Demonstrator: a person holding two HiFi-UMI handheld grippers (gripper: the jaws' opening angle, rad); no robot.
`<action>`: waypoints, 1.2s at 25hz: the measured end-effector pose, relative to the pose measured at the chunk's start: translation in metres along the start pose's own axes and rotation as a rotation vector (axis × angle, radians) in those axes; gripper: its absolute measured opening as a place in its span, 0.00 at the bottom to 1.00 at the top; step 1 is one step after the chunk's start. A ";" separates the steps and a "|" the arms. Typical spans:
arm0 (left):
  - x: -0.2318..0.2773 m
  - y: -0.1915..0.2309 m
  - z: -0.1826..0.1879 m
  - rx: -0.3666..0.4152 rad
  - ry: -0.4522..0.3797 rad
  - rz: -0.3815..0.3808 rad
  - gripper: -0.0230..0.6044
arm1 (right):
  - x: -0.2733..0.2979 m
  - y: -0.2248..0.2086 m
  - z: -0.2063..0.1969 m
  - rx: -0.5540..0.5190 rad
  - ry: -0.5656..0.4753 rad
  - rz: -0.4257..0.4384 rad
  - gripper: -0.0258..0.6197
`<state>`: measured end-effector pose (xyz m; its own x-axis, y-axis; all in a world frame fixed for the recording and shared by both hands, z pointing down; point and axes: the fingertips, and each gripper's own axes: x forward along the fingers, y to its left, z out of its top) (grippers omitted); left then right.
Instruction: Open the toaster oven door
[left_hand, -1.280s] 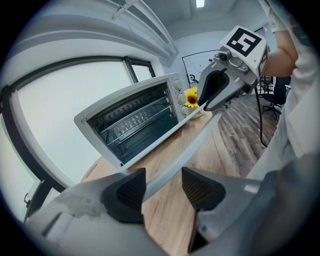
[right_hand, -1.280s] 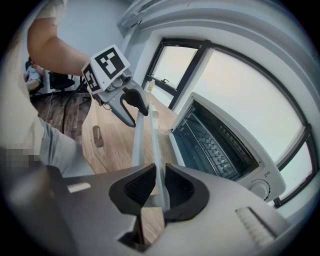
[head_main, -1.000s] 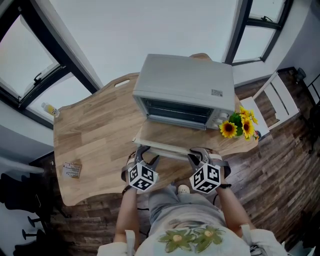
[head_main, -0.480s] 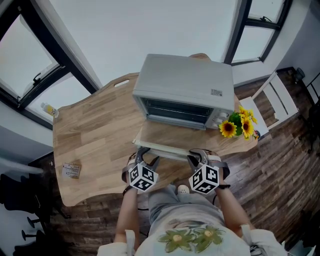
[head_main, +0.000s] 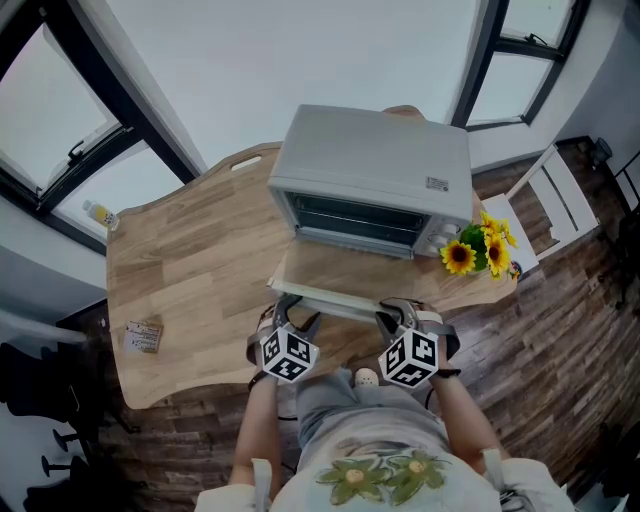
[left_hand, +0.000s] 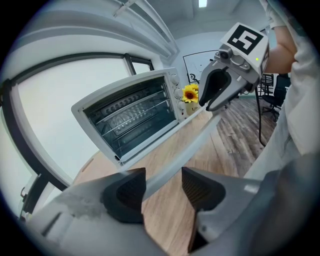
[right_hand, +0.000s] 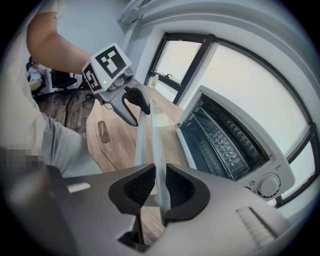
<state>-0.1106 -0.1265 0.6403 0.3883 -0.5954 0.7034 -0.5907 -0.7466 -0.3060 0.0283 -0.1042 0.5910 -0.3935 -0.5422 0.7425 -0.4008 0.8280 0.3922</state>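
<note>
Right gripper view shows the right gripper (right_hand: 160, 172) pinched narrow on the door handle (right_hand: 150, 135). The left gripper (left_hand: 164, 175) stands wide, with the same bar passing loose between its pads. Beyond them the door (head_main: 340, 268) lies dropped level over the table (head_main: 200, 270), just as it did a second ago. Behind it the toaster oven (head_main: 370, 165) gapes, its racks bare. Nothing has shifted, so I judge the opening done; only letting go remains.

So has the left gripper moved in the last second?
No. The left gripper sits at the same spot by the open oven door's front left corner.
</note>
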 end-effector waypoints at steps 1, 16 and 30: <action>0.000 0.000 -0.001 -0.001 0.000 0.002 0.41 | 0.000 0.001 0.000 0.000 0.002 0.002 0.15; 0.004 -0.009 -0.010 -0.034 0.013 0.010 0.41 | 0.006 0.011 -0.006 0.015 0.006 0.026 0.16; -0.008 -0.014 -0.026 -0.109 0.029 0.014 0.38 | 0.015 0.024 -0.015 -0.008 0.037 0.055 0.17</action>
<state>-0.1237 -0.1037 0.6555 0.3600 -0.5956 0.7181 -0.6696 -0.7009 -0.2456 0.0249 -0.0909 0.6196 -0.3841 -0.4906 0.7822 -0.3731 0.8574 0.3546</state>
